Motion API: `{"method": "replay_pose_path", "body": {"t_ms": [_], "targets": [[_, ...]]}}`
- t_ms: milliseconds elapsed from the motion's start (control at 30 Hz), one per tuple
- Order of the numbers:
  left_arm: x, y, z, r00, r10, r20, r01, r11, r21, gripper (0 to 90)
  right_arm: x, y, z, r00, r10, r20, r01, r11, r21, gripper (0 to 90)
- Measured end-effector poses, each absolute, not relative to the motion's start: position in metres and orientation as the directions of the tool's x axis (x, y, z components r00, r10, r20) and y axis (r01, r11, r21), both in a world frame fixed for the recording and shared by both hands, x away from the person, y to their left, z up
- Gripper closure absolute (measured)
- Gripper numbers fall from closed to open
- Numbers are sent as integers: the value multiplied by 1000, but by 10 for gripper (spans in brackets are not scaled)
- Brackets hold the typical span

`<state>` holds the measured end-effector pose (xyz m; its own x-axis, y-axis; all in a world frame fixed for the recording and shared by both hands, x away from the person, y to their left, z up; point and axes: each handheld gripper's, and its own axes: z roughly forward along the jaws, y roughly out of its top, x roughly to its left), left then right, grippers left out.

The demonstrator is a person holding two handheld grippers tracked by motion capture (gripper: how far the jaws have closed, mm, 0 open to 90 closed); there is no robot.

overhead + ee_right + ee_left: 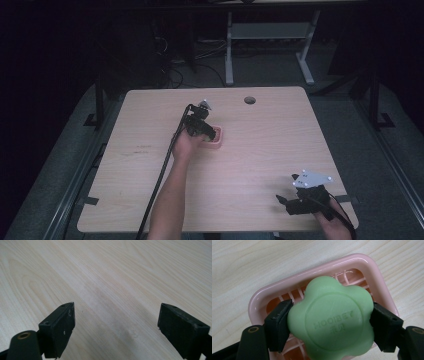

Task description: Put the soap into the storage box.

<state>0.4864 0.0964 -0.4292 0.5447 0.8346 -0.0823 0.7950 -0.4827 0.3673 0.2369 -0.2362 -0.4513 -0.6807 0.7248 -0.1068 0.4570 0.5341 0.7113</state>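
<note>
- High view: the left gripper (206, 131) is far out over the bench (260, 165), with its jaws down at the pink soap dish (218, 138). The right gripper (300, 197) rests well apart from it, at the near corner of the bench.
- Left gripper view: the jaws are clenched on the green flower-shaped soap (331, 319), one pad on each side of it. The dish (364, 263) lies directly under and beyond the jaws. I cannot tell if the soap touches the grid of the dish.
- A risk, in my judgement: soap is smooth and its sides are rounded, so it may slip or turn between the pads. A tilted lift may also drag the light dish.
- Right gripper view: the jaws are released, wide apart, with only bare wood between them.
</note>
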Motion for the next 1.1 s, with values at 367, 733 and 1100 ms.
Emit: {"method": "replay_pose_path", "body": {"t_ms": [367,733,1100], "targets": [[481,88,-429,506,861,-55,820,-460,341,266,237,-236,-451,-687,718,-113,452,543,708,138],[480,87,-428,538,842,-27,796,-497,346,258,237,-235,-452,-689,716,-112,453,546,705,139],[476,91,-418,566,824,-26,774,-520,360,213,238,-234,-453,-691,713,-116,452,553,700,138]]}}
